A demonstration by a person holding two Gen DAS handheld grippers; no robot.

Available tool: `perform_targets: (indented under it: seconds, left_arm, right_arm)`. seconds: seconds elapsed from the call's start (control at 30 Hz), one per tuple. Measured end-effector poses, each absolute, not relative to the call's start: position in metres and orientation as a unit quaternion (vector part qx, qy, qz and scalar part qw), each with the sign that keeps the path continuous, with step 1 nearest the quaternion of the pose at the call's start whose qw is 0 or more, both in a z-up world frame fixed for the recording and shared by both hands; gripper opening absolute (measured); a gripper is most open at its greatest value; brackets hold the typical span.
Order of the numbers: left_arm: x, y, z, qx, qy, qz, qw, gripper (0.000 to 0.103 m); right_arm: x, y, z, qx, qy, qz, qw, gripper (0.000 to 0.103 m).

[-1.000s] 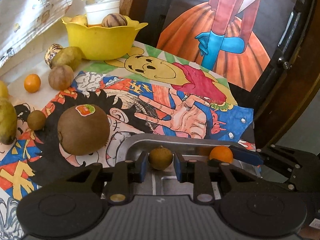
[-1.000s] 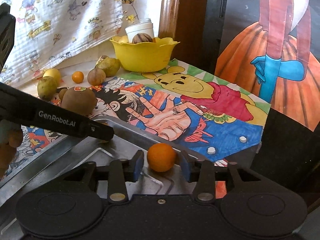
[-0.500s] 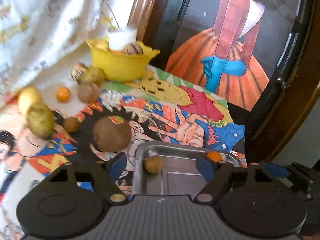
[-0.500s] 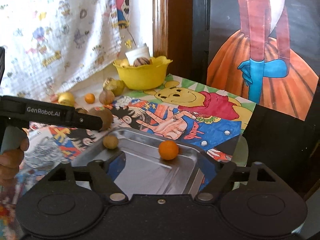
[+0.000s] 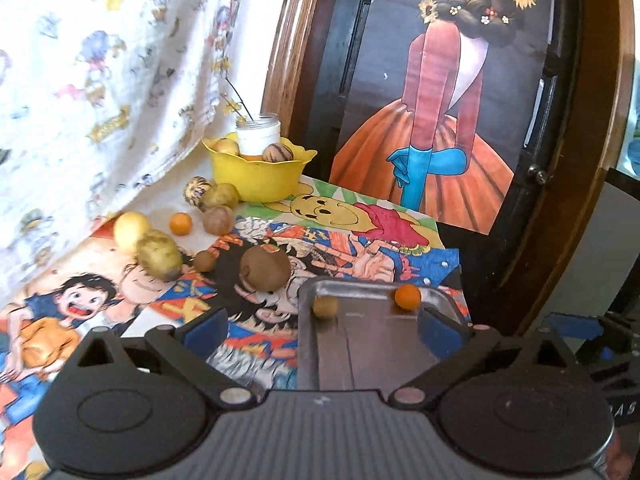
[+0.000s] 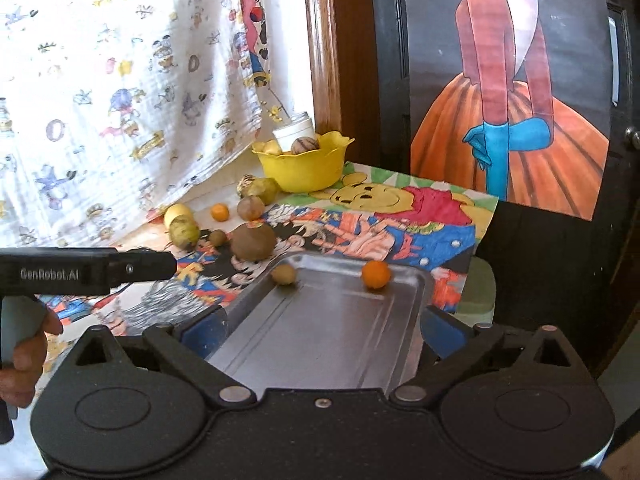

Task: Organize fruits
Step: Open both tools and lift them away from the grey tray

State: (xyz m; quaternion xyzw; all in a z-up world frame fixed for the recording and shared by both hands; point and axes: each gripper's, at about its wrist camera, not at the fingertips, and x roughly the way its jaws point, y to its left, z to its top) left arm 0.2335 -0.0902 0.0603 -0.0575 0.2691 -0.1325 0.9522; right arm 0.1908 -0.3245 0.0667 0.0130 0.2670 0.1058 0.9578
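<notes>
A metal tray (image 5: 360, 282) (image 6: 320, 340) lies on the cartoon-print cloth. In it rest a small brown fruit (image 5: 324, 306) (image 6: 284, 274) at the far left corner and a small orange (image 5: 407, 297) (image 6: 376, 275) at the far right. My left gripper (image 5: 324, 328) hangs back from the tray, jaws opening wide, nothing between them. My right gripper (image 6: 323, 330) is likewise drawn back over the tray's near end, jaws opening and empty. A large brown fruit (image 5: 265, 268) (image 6: 253, 243) sits just left of the tray.
A yellow bowl (image 5: 256, 178) with fruit and a white jar (image 5: 258, 134) stands at the back. Several loose fruits lie left of it, among them another small orange (image 5: 181, 224) and a yellow-green fruit (image 5: 159, 255). A hand (image 6: 24, 360) holds the left tool. A painted panel (image 5: 440, 120) rises behind.
Both grippers opened and let go: the small brown fruit and the orange now lie loose in the tray. Both grippers drew back and rose, so the tray looks smaller and farther.
</notes>
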Motion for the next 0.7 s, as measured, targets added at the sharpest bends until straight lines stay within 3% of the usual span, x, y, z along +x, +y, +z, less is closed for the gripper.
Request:
perform_targets:
  seconds: [0.7]
  left_arm:
    - [0.138, -0.032, 0.029, -0.004, 0.290, -0.124, 0.949, 0.103]
  right_arm:
    - [0.116, -0.272, 0.031, 0.051, 0.371, 0.090, 0.923, 0.102]
